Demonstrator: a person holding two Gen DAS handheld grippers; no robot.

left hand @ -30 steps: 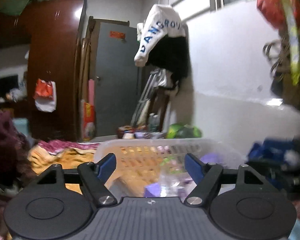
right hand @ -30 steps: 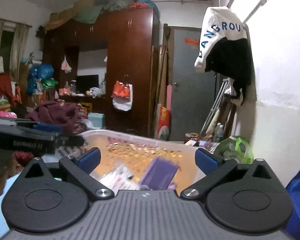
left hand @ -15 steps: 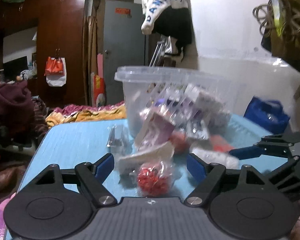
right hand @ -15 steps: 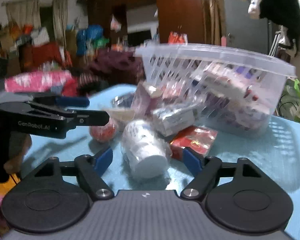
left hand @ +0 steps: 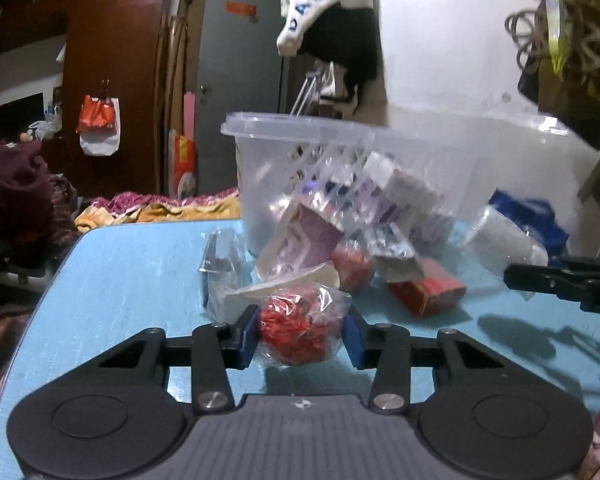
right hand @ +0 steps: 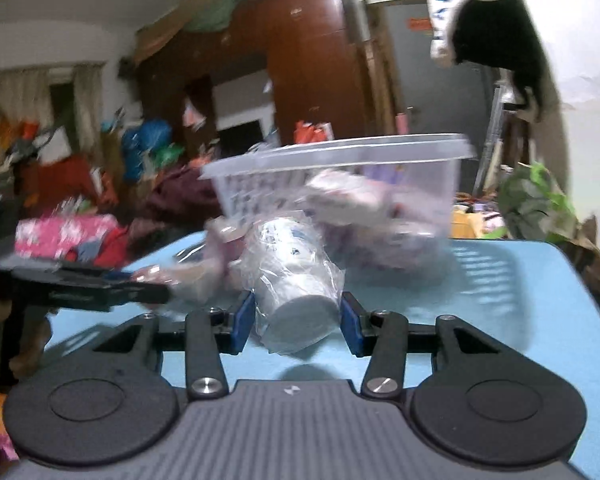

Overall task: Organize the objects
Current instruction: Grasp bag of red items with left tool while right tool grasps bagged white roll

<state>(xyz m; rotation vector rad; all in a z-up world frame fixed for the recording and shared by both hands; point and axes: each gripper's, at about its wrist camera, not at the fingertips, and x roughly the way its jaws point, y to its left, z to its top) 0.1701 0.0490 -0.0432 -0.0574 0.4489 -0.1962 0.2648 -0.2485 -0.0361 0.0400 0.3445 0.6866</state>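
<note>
Because both wraps are slippery film, my left gripper [left hand: 300, 336], just closed on the bag of red bits [left hand: 300, 330], and my right gripper [right hand: 298, 326], just closed on the wrapped cup stack [right hand: 296, 280], may lose them when lifting off the blue worktop [left hand: 132, 264]; both point slightly downward, toward the clear basket [left hand: 340, 136] behind the pile.

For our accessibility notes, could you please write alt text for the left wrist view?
The left tongs close on a clear bag of red bits on a blue table. Behind it, packets lie before a clear plastic basket.
</note>
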